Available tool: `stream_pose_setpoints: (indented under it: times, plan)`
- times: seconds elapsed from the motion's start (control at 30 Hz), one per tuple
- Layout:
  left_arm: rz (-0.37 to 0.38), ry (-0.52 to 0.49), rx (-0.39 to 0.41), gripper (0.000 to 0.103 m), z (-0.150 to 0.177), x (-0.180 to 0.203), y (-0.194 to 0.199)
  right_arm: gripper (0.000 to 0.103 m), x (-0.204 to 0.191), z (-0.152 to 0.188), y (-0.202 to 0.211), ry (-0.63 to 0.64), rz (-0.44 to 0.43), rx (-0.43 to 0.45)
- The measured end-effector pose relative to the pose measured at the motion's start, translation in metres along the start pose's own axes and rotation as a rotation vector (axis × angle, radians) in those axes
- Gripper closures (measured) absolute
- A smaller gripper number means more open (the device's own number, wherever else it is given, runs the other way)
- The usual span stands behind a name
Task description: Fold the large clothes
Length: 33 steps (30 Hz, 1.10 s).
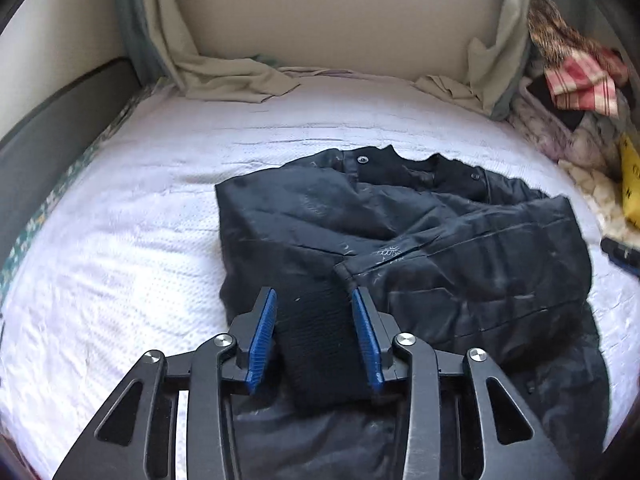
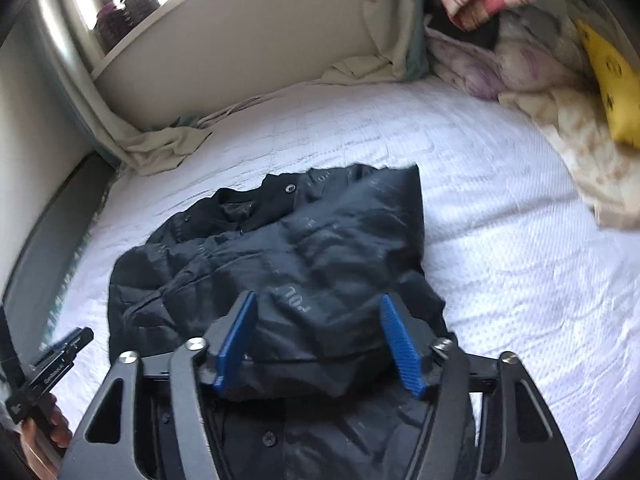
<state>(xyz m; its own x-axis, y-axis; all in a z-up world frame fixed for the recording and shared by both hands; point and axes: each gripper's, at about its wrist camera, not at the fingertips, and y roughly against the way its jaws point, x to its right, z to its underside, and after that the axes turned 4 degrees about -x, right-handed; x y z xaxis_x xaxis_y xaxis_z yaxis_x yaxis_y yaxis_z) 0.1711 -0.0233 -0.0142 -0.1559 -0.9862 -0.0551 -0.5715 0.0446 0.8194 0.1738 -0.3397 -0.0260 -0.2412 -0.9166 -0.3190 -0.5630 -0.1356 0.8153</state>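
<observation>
Black jacket point(image 1: 400, 232) lies partly folded mid-bed on the white sheet point(image 1: 120, 240). Left gripper point(image 1: 316, 300) straddles its ribbed cuff point(image 1: 320, 340), jaws parted. Right gripper point(image 2: 318, 304) likewise unclosed over bunched fabric.

My view cuts the black jacket point(image 1: 400, 240) off at the bottom edge, and the bedding pile point(image 2: 560, 92) blurs.

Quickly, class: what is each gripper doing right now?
Left gripper: open, ribbed cuff between its fingers.
Right gripper: fingers around a jacket fold; grip cannot be told.
</observation>
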Motion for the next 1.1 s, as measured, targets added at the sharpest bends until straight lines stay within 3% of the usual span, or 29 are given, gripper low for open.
stream_pose_setpoints:
  times: [0.07,0.27,0.5,0.77,1.1]
  plan:
    - [-0.010,-0.010,-0.016,0.059,0.001,0.006,-0.012,0.057,-0.009,-0.007,-0.010,0.026,0.007,-0.018]
    - [-0.059,-0.042,-0.104,0.059,0.015,0.013,-0.051,0.060,-0.010,-0.013,-0.065,0.115,0.139,-0.089]
    - [-0.129,-0.109,-0.142,0.057,0.027,0.021,-0.073,0.062,0.020,0.008,-0.113,0.064,0.130,-0.165]
    - [-0.130,-0.103,-0.135,0.057,0.035,0.017,-0.086,0.062,0.008,0.024,-0.130,0.187,0.206,-0.132]
    - [-0.068,-0.049,-0.123,0.057,0.039,0.007,-0.094,0.062,-0.002,0.039,-0.137,0.249,0.280,-0.079]
